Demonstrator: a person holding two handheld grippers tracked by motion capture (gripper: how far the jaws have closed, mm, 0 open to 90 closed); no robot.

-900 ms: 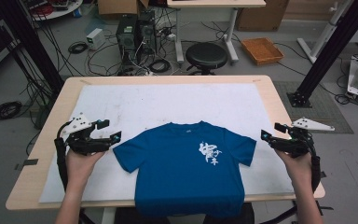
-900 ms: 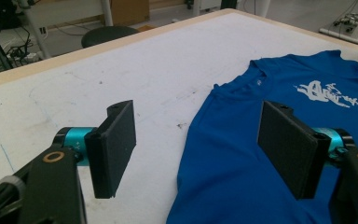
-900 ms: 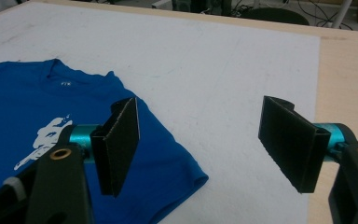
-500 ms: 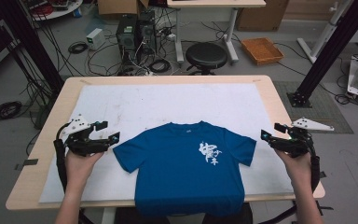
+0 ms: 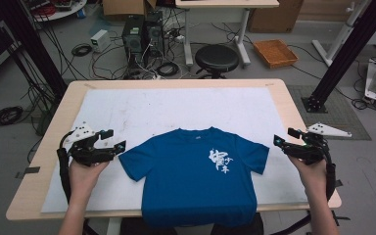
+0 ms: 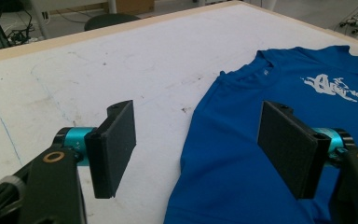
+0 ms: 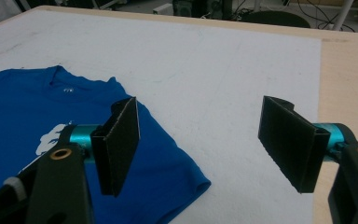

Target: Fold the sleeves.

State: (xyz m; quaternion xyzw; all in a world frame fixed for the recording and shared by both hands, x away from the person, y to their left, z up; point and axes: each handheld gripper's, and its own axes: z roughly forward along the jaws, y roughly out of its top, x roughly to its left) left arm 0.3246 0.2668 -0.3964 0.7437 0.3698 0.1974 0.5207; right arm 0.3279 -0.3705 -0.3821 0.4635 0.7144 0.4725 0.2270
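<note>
While the blue short-sleeved T-shirt with a white chest print [image 5: 196, 178] lies flat on the white mat [image 5: 176, 107], your left gripper [image 5: 112, 140] hovers beside its sleeve, jaws wide. Your right gripper [image 5: 286, 138] is near the other sleeve, also wide apart and empty.

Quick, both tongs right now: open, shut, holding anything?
Left tongs: open, holding nothing, poised at the blue T-shirt sleeve.
Right tongs: open, holding nothing, beside the other sleeve.

A light wooden table [image 5: 293, 105] carries a white mat [image 5: 176, 110]; a blue T-shirt [image 5: 196, 181] lies flat on it.
</note>
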